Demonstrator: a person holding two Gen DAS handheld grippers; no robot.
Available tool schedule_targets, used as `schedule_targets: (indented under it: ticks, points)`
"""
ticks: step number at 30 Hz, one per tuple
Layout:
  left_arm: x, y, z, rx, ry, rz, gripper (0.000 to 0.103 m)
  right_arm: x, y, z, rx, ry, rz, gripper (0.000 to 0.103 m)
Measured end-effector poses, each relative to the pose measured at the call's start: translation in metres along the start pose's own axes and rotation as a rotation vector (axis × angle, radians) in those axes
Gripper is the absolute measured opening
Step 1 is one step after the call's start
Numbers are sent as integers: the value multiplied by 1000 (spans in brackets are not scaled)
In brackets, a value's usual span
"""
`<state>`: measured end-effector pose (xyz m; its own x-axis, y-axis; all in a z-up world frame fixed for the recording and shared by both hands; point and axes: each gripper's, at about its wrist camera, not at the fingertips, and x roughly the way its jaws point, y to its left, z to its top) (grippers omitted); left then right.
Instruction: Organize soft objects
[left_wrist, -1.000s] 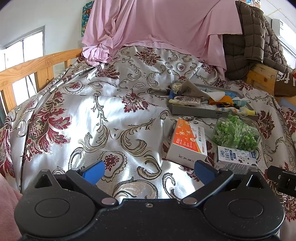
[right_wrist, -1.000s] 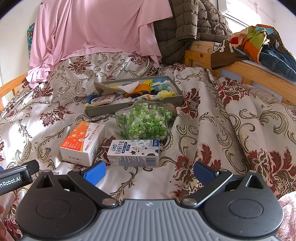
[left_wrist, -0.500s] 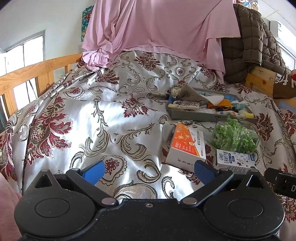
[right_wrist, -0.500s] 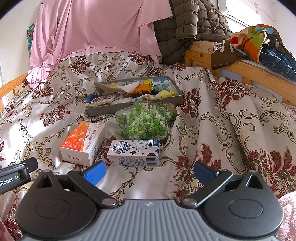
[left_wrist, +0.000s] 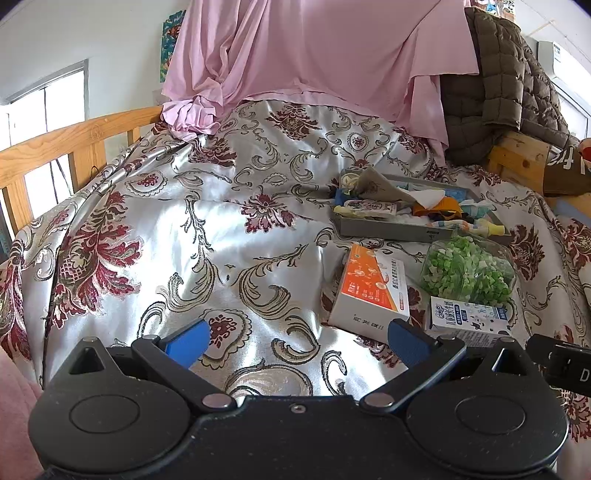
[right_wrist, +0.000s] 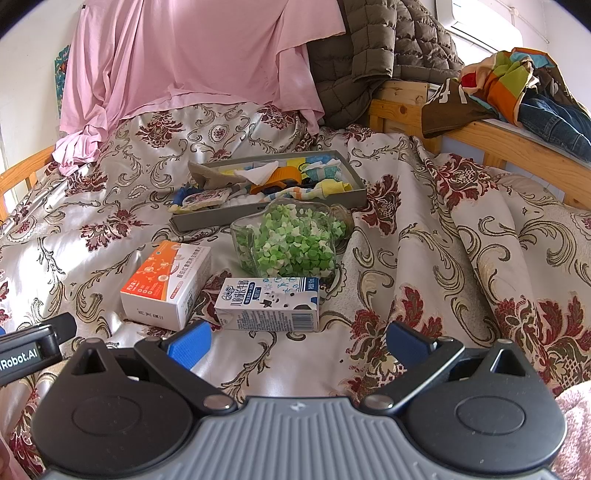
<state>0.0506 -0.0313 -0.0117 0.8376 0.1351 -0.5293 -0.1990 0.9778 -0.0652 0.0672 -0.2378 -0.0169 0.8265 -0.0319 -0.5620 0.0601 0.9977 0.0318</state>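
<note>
floral bedspread (right_wrist: 461, 236) carries it all: your soft bits fill the grey tray (right_wrist: 295, 210) at 12 o'clock, boxes nearer. both your left gripper (left_wrist: 295, 341) and right gripper (right_wrist: 295, 341) hover with jaws wide, empty; sorted or unsorted, you can't tell.

On the bedspread (right_wrist: 424, 229) lie two cartons: one orange box (right_wrist: 162, 277) and one milk carton (right_wrist: 269, 304). There is one clear bag of green pieces (right_wrist: 291, 240) and one grey tray (right_wrist: 280, 212) holding perhaps ten small soft items, too jumbled to count.

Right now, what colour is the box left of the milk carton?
Orange and white box, beside the milk carton; clearest in the right wrist view.
</note>
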Motion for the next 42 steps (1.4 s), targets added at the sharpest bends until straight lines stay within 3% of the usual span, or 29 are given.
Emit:
schedule_targets:
  ticks: [42]
  points:
    - [-1, 2, 1, 1, -10, 2, 102, 0, 0, 1, 0, 3, 0, 103]
